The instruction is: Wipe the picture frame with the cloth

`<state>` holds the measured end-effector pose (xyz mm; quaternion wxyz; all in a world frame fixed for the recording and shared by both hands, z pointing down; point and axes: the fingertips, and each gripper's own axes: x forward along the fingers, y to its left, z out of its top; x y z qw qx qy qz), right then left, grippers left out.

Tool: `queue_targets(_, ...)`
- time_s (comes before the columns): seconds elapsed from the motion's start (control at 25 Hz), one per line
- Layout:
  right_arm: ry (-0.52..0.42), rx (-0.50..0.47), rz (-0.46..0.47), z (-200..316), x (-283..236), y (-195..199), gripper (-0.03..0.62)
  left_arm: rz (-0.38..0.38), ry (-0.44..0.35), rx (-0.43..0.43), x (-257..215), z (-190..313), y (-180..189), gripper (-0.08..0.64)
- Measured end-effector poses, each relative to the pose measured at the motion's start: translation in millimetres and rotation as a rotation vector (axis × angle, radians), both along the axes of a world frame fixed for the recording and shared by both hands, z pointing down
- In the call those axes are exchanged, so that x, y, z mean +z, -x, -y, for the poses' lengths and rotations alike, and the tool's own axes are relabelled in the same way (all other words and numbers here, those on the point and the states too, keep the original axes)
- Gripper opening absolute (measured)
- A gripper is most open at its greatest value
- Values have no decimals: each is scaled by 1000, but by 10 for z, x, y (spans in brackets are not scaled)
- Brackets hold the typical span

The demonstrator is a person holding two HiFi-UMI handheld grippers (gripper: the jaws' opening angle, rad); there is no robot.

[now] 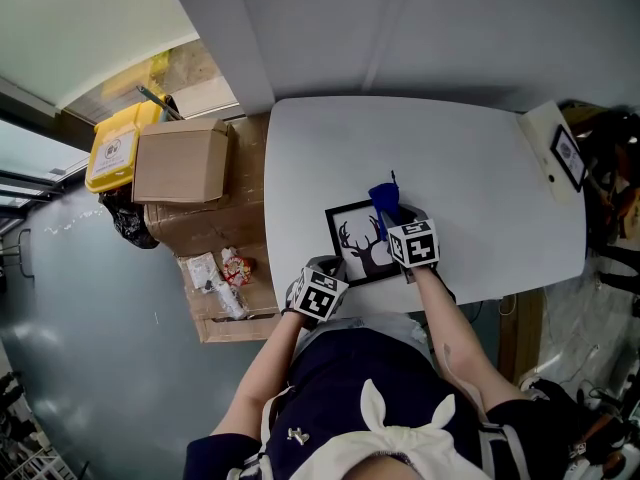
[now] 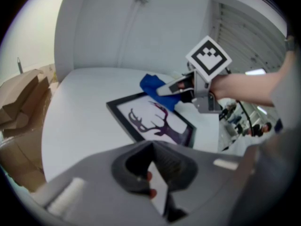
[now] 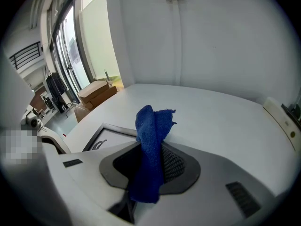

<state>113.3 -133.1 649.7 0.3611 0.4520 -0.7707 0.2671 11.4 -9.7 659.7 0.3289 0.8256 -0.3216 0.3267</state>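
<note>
A black picture frame with a deer silhouette lies flat near the front edge of the white table. My right gripper is shut on a blue cloth, which sits over the frame's far right corner. In the right gripper view the cloth sticks up out of the closed jaws, with the frame just to the left. In the left gripper view the frame and cloth lie ahead. My left gripper rests at the frame's near left corner, jaws together, gripping nothing I can see.
Left of the table stand a cardboard box, a yellow bin and a lower carton with small packets. A flat white device lies at the table's right corner. A white wall runs behind the table.
</note>
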Motion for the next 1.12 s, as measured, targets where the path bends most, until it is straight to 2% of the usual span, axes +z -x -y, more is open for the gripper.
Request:
queue_targets(0.36,-14,20,6,-95,-15,-24,94,7,-8,9,-9,9,-11,2)
queue_targets(1.12,28,-55,34,-260,25,202,92,-2,-13,6,-33,16,-18,2)
